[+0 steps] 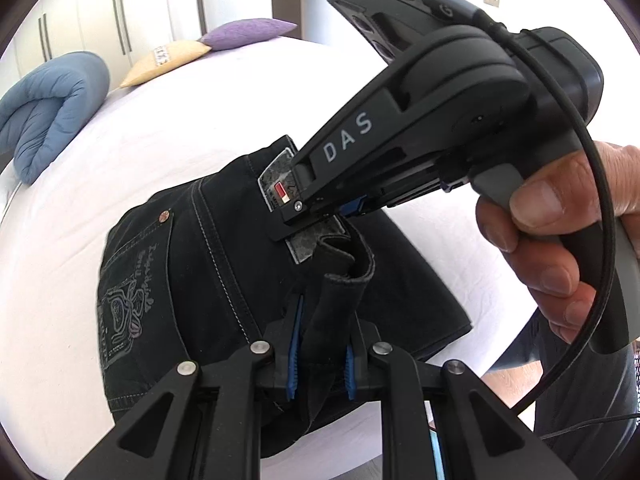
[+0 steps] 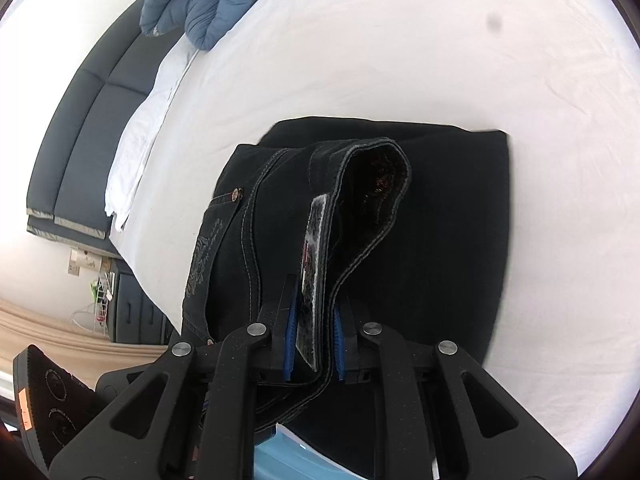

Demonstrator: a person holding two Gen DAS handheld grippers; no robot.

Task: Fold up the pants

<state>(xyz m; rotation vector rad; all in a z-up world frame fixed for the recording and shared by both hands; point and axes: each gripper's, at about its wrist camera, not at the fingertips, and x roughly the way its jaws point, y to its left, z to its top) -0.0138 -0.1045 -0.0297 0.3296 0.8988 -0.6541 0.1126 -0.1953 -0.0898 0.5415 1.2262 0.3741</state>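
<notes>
The black pants [image 1: 208,272] lay on the white bed [image 1: 120,168]. The left gripper [image 1: 320,360] pinched a fold of the waistband. The right gripper [image 2: 314,344] pinched the waistband by its patch [image 2: 314,264].

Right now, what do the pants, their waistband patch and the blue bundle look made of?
Pants: black denim, matte, judging by pale contrast seams and a copper rivet. Patch: possibly leather or imitation, grey, mottled, stiff-looking. Blue bundle: quilted padded fabric, puffy with stitched channels, probably a duvet.
</notes>
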